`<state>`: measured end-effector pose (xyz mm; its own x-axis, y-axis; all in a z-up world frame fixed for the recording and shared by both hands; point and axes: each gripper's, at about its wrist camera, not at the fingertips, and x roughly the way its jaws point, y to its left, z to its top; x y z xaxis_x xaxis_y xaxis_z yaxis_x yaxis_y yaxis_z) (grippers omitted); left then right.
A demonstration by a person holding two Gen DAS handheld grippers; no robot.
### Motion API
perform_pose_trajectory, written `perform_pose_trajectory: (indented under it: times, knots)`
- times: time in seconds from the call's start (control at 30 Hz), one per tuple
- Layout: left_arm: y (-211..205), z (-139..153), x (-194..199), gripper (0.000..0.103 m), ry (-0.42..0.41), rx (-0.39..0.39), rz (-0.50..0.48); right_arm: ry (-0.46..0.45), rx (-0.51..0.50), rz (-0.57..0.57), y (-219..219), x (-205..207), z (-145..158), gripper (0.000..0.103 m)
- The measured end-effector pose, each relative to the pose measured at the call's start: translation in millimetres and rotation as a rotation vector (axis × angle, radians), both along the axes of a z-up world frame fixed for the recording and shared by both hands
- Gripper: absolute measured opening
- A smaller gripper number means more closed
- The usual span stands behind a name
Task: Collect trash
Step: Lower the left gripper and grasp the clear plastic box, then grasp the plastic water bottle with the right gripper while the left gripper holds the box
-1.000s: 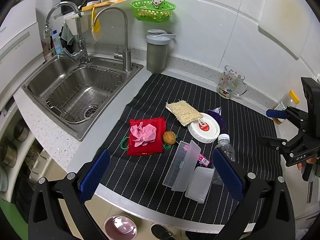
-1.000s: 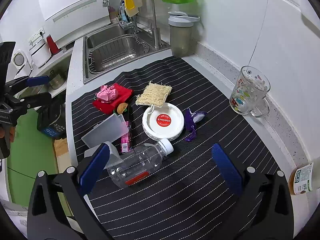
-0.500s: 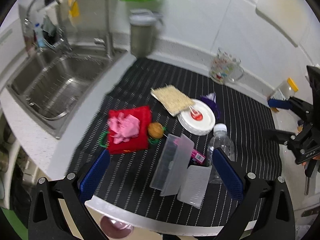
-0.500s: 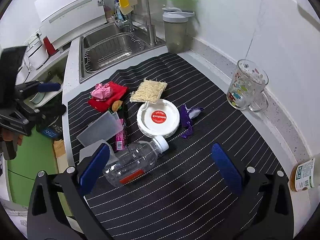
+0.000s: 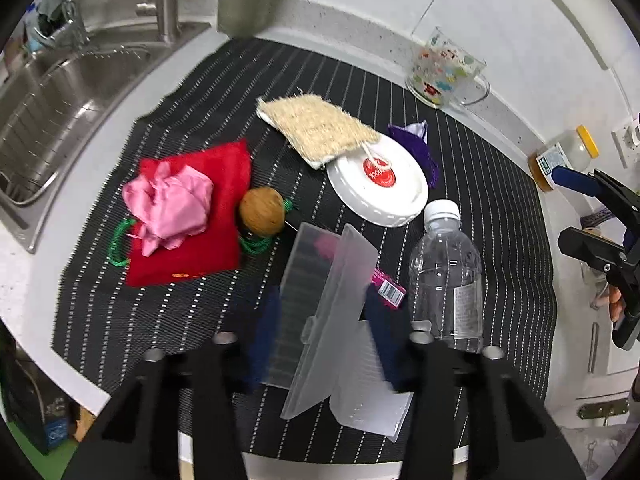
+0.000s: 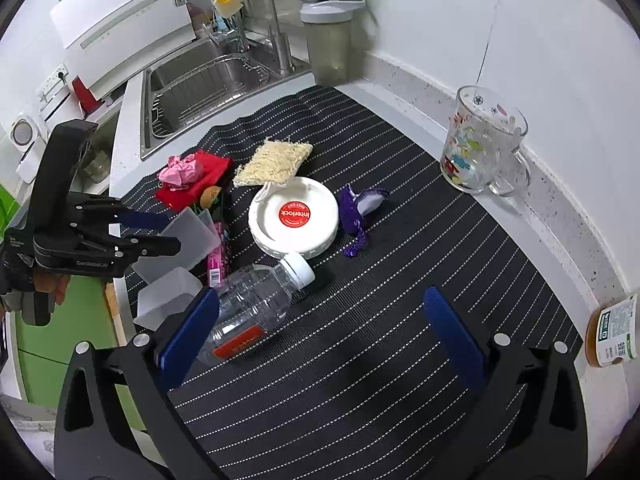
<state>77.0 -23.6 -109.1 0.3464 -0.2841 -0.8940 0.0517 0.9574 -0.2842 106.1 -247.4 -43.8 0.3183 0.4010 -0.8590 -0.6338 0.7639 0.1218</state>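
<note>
A black striped mat (image 5: 492, 200) holds the litter: a clear open plastic case (image 5: 328, 316), an empty plastic bottle (image 5: 446, 276), a pink packet (image 5: 386, 286), a crumpled pink wrapper (image 5: 172, 200) on a red cloth (image 5: 224, 236), a brown ball (image 5: 262, 212), a purple wrapper (image 5: 416, 144) and a white lid (image 5: 380, 188). My left gripper (image 5: 324, 332) is closing around the plastic case; the fingers are blurred. My right gripper (image 6: 320, 336) is open above the mat, its left finger (image 6: 188, 332) beside the bottle (image 6: 256, 308).
A loofah pad (image 5: 316, 128) overlaps the white lid. A patterned glass mug (image 6: 480, 148) and a grey shaker (image 6: 330, 40) stand by the wall. The sink (image 6: 204, 84) lies left of the mat. A jar (image 6: 610, 332) stands at the right.
My left gripper has moved down and forward to the plastic case and its fingers have narrowed around it. My right gripper has shifted slightly and stays open.
</note>
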Motion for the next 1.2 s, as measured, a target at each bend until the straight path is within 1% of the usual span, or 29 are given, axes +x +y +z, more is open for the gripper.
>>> perform_pose_trajectory:
  times: [0.03, 0.1, 0.2, 0.23, 0.4, 0.67, 0.73, 0.83, 0.97, 1.17, 1.2]
  knots:
    - [0.0, -1.5, 0.2, 0.028, 0.005, -0.01, -0.003, 0.002, -0.002, -0.001, -0.2, 0.4, -0.8, 0.1]
    - [-0.7, -1.2, 0.9, 0.024, 0.006, -0.027, -0.011, 0.004, -0.003, -0.001, 0.1, 0.2, -1.8, 0.1]
    - [-2.2, 3.0, 0.8, 0.009, -0.004, -0.032, -0.022, 0.008, -0.004, 0.0, 1.4, 0.0, -2.2, 0.1]
    - [-2.8, 3.9, 1.9, 0.008, -0.008, -0.025, -0.022, 0.008, -0.003, 0.001, 2.0, 0.0, -2.0, 0.1]
    - [-3.7, 17.0, -0.3, 0.007, -0.048, -0.011, -0.025, 0.006, 0.001, 0.008, 6.3, -5.4, -0.9, 0.1]
    - [-0.1, 67.0, -17.2, 0.007, -0.161, 0.005, -0.017, 0.047, 0.021, -0.011, 17.6, -13.0, -7.0, 0.1]
    - [1.2, 75.2, -21.7, 0.007, -0.179, 0.015, -0.019, 0.071, 0.019, -0.033, 23.3, -11.7, -12.6, 0.1]
    - [5.9, 84.3, -27.2, 0.007, -0.201, 0.029, -0.017, 0.126, 0.015, -0.094, 28.4, -5.9, -23.9, 0.1]
    - [12.9, 84.9, -32.6, 0.007, -0.212, 0.026, -0.013, 0.23, 0.026, -0.204, 32.9, 4.2, -43.1, 0.1]
    - [23.6, 77.7, -35.4, 0.007, -0.209, 0.011, -0.012, 0.316, 0.047, -0.279, 39.6, 7.7, -63.5, 0.1]
    - [24.8, 76.9, -35.7, 0.007, -0.208, 0.009, -0.012, 0.342, 0.053, -0.296, 40.7, 8.8, -69.2, 0.1]
